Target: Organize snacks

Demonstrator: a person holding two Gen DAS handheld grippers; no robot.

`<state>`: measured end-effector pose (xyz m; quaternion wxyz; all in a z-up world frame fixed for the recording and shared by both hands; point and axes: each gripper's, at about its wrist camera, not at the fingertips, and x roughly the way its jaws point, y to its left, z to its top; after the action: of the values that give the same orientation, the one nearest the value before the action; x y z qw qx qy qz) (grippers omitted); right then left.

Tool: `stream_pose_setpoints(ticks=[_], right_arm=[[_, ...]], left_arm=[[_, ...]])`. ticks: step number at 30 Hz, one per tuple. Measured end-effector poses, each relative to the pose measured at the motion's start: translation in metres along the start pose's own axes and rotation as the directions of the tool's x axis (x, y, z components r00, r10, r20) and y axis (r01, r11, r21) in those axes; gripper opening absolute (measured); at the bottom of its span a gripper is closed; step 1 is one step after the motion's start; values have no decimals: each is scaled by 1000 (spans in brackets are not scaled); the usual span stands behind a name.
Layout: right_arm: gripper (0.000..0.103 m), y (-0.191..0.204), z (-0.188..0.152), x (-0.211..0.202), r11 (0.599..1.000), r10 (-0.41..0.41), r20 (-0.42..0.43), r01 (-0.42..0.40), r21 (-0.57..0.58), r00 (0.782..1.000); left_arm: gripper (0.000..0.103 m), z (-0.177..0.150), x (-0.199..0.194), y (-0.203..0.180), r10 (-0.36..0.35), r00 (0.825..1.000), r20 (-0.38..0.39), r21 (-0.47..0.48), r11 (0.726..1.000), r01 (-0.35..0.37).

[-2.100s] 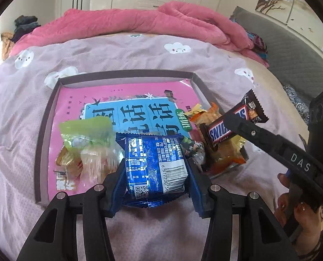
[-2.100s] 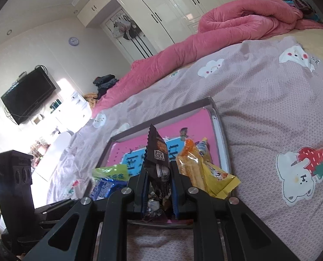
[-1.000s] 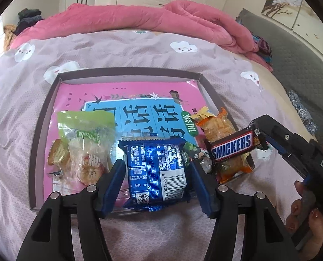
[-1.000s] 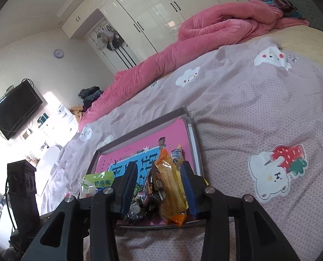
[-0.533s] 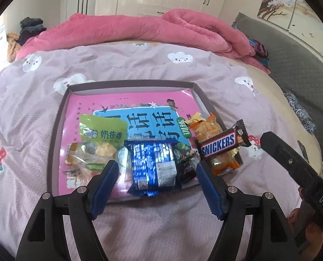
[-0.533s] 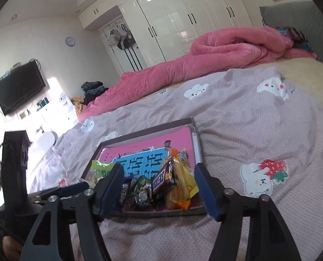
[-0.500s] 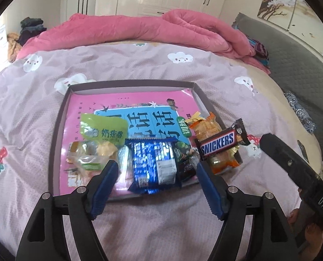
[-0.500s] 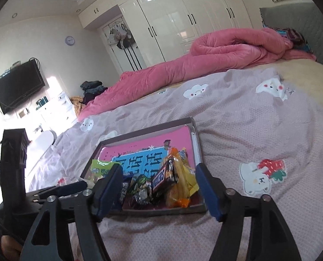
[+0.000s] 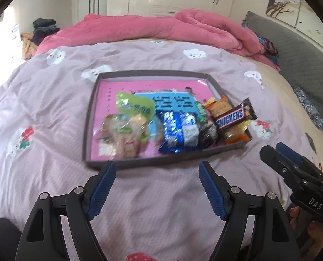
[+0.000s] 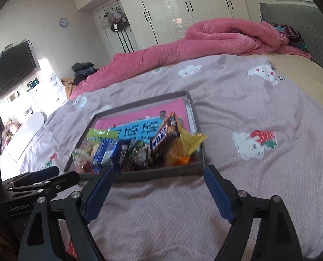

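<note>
A shallow grey tray [image 9: 148, 73] with a pink and blue printed sheet lies on the lilac bedspread. In its near half sit a green bag [image 9: 135, 106], a clear biscuit bag [image 9: 122, 134], a blue packet [image 9: 176, 130], a dark candy [image 9: 207, 132], an orange-yellow packet [image 9: 220, 106] and a Snickers bar [image 9: 233, 116] resting on that packet. My left gripper [image 9: 157, 165] stands open just short of the tray's front wall, holding nothing. My right gripper [image 10: 159, 170] faces the tray [image 10: 161, 169] with its jaws opening and nothing between them. The Snickers bar [image 10: 163, 137] leans among the snacks.
A rumpled pink quilt [image 9: 161, 26] lies across the far side of the bed. The grey headboard [image 9: 303, 50] is on the right and white wardrobes stand behind. A TV [image 10: 9, 69] hangs on the left wall. A hand [image 9: 313, 228] holds the right gripper [image 9: 272, 150].
The left gripper let go of the blue packet and the right let go of the Snickers bar. Both opened wide and drew back off the tray toward me.
</note>
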<state>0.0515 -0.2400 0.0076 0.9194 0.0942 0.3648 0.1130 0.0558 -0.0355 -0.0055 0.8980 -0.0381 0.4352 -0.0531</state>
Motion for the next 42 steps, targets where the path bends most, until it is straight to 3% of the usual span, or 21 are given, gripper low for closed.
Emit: stream_pose_setpoints(ticks=[8,26,42], right_arm=[[91,13,-13,-7,1000,-7,-29,6,-21,1000],[96,40,-28,-19,993,-36,-46,31,-112,998],[96,38,-29,-19,994,-42,-48,37,-100,998]], left_arm=[[79,-16,-9,13,39,999,-12,-4,999,-39],[79,-36,-22,15,36,999,-17,-32,999,-36],[79,-39,-26,16,46,999,-12,-36,998,-47]])
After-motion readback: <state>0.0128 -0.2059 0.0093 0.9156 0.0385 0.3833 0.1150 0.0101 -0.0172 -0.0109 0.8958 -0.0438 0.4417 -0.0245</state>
